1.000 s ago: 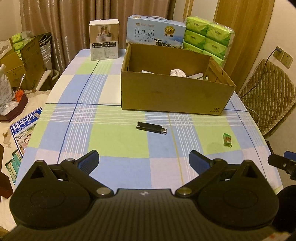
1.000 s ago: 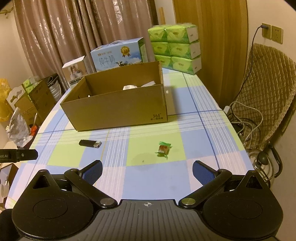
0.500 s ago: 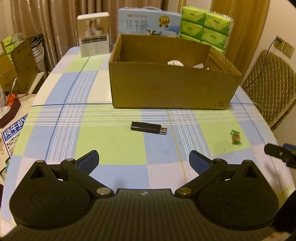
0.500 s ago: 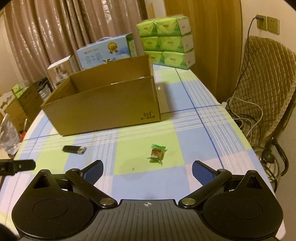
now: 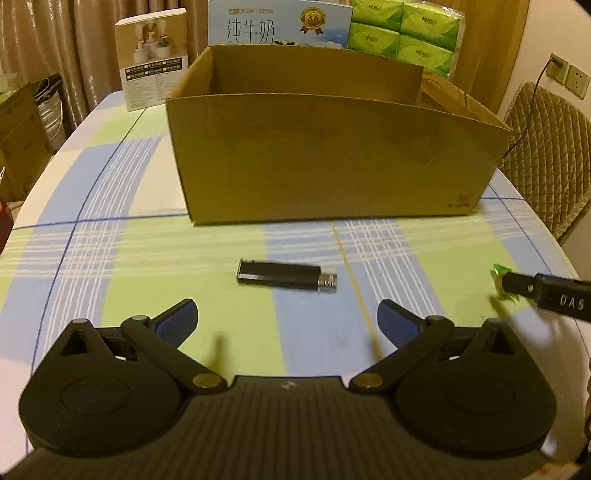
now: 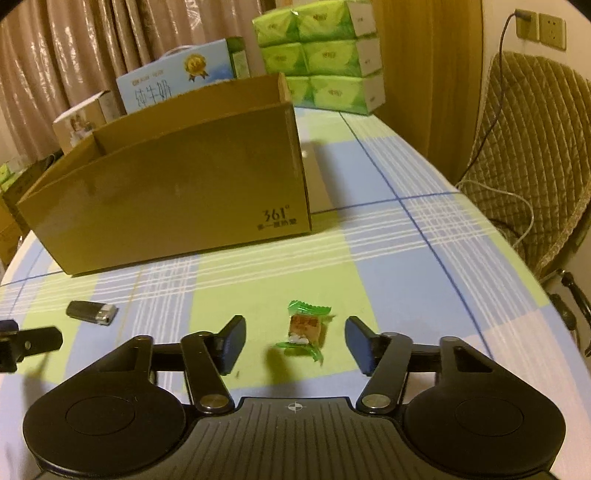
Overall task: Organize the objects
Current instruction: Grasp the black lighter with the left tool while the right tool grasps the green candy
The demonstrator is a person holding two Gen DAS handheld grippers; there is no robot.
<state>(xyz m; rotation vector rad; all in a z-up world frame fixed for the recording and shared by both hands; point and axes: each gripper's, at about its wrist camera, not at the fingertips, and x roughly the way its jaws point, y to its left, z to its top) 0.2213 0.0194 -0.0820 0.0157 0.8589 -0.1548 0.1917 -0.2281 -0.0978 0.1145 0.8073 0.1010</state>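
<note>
A black lighter (image 5: pixel 287 276) with a silver cap lies on the checked tablecloth, just ahead of my open left gripper (image 5: pixel 286 319); it also shows in the right wrist view (image 6: pixel 92 312). A green-wrapped candy (image 6: pixel 306 329) lies between the open fingers of my right gripper (image 6: pixel 295 341), low over the table. In the left wrist view the candy (image 5: pixel 499 275) is partly hidden by a right gripper finger (image 5: pixel 546 293). An open cardboard box (image 5: pixel 332 155) stands behind both objects; it shows in the right wrist view too (image 6: pixel 173 192).
Behind the box stand a milk carton (image 5: pixel 277 26), a small product box (image 5: pixel 151 74) and green tissue packs (image 6: pixel 325 59). A padded chair (image 6: pixel 535 162) with cables is past the table's right edge. Cardboard boxes (image 5: pixel 18 136) sit left of the table.
Both grippers have moved forward and down toward the table. The right gripper's fingers have narrowed and now straddle the candy. The left gripper has come closer to the lighter.
</note>
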